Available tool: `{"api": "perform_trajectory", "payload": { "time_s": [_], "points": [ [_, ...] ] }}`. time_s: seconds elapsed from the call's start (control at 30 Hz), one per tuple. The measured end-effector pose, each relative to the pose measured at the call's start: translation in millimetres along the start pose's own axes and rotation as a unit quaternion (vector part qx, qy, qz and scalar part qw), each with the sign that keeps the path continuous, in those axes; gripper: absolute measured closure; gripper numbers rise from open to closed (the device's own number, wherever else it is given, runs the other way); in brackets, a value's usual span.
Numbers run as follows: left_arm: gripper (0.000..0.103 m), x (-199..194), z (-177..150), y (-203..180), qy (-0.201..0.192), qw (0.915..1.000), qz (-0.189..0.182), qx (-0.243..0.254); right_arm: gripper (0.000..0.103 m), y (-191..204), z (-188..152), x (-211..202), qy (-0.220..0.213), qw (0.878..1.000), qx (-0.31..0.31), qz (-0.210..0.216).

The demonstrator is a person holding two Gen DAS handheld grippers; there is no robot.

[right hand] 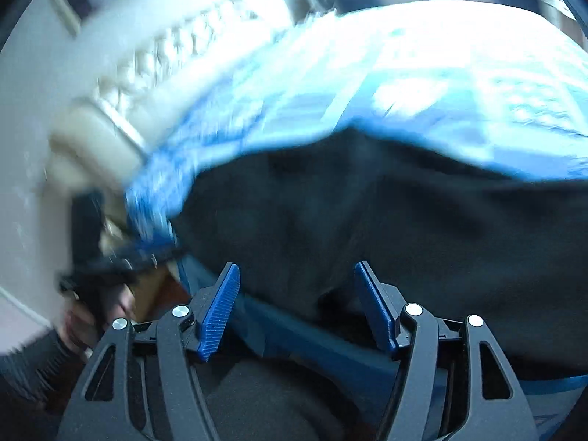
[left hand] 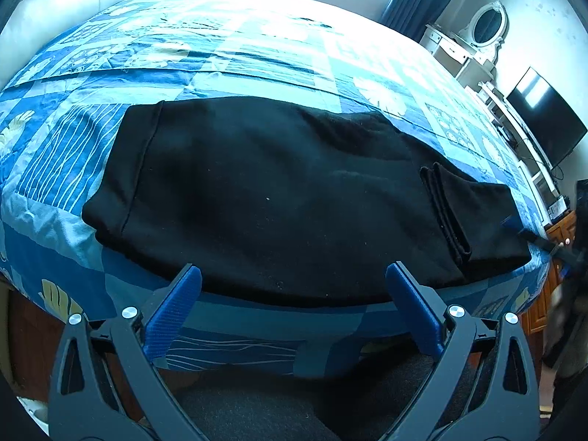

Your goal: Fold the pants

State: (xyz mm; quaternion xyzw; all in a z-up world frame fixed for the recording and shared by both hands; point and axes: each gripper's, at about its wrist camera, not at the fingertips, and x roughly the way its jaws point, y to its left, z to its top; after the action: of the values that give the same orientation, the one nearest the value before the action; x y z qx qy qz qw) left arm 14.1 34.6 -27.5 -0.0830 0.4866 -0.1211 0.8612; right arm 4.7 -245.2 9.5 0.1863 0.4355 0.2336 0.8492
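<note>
Pants (left hand: pixel 275 191) at bed (left hand: pixel 257 55) near edge; claws clear.

Blue quilt (left hand: pixel 257 58) — television (left hand: pixel 547 117), mirror (left hand: pixel 487 28).

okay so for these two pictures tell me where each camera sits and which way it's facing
Left wrist: on the left gripper, jaws open, tilted down over the bed's near edge at black pants on the blue quilt; the right gripper shows at far right.
Right wrist: on the right gripper, jaws open and empty, blurred, facing the pants; a hand shows lower left.
Shared: pants, quilt.
</note>
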Motion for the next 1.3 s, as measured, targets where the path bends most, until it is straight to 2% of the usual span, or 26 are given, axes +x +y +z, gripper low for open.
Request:
{"api": "perform_trajectory", "payload": {
  "time_s": [0.1,0.13,0.2,0.23,0.33,0.37,0.43,0.47,0.5,0.53,0.6,0.73,0.87,1.0,1.23,1.3],
  "points": [
    [0.003,1.7,0.1,0.4,0.003,1.0,-0.003,-0.003,0.038,-77.0,13.5,-53.5,-0.07,0.992,0.098,-0.032],
    [0.003,2.7,-0.1,-0.1,0.005,1.0,-0.003,-0.002,0.038,-109.2,13.0,-66.7,-0.089,0.985,0.144,-0.045],
    [0.003,4.6,-0.5,-1.2,0.008,1.0,-0.003,-0.001,0.038,-157.4,9.3,-75.7,-0.097,0.97,0.212,-0.072],
    [0.003,6.0,-0.9,-1.8,0.01,0.9999,-0.004,-0.001,0.038,-179.4,6.4,-75.1,-0.094,0.963,0.244,-0.071],
    [0.003,9.4,-1.9,-1.4,0.016,0.9999,-0.005,-0.003,0.038,-231.2,-7.8,-58.6,-0.093,0.938,0.334,-0.004],
    [0.003,10.4,-2.6,-1.3,0.018,0.9998,-0.005,-0.003,0.039,-237.5,-9.3,-54.3,-0.094,0.933,0.346,0.009],
    [0.003,12.5,-3.4,-1.1,0.023,0.9997,-0.005,-0.005,0.051,-247.2,-10.1,-42.7,-0.088,0.929,0.358,0.024],
    [0.003,13.3,-3.8,-0.8,0.024,0.9997,-0.006,-0.006,0.064,-250.7,-9.0,-34.8,-0.078,0.929,0.36,0.022],
    [0.003,14.3,-4.2,-0.8,0.026,0.9996,-0.006,-0.007,0.073,-253.9,-9.3,-28.4,-0.066,0.93,0.361,0.01],
    [0.003,15.2,-4.7,-0.7,0.028,0.9995,-0.007,-0.009,0.077,-256.8,-9.6,-22.8,-0.055,0.932,0.358,-0.002],
    [0.003,16.5,-5.0,0.4,0.032,0.9993,-0.011,-0.014,0.08,-261.5,-12.7,-19.1,-0.055,0.93,0.362,0.001],
    [0.003,17.5,-4.8,2.9,0.036,0.9989,-0.018,-0.024,0.081,-259.7,-15.2,-22.5,-0.06,0.93,0.364,0.006],
    [0.003,15.1,-4.8,3.7,0.032,0.9992,-0.013,-0.022,0.069,-260.9,-33.8,-38.6,-0.07,0.918,0.387,0.046],
    [0.003,10.3,-4.2,4.3,0.026,0.9992,-0.018,-0.023,0.06,-251.8,-62.7,-60.0,-0.076,0.916,0.388,0.069],
    [0.003,8.8,-4.1,2.6,0.026,0.9993,-0.02,-0.019,0.059,-243.0,-108.6,-72.1,-0.058,0.913,0.396,0.077],
    [0.003,8.2,-4.5,0.9,0.024,0.9994,-0.018,-0.016,0.067,-246.2,-106.7,-69.4,-0.055,0.916,0.392,0.061]
  ]
}}
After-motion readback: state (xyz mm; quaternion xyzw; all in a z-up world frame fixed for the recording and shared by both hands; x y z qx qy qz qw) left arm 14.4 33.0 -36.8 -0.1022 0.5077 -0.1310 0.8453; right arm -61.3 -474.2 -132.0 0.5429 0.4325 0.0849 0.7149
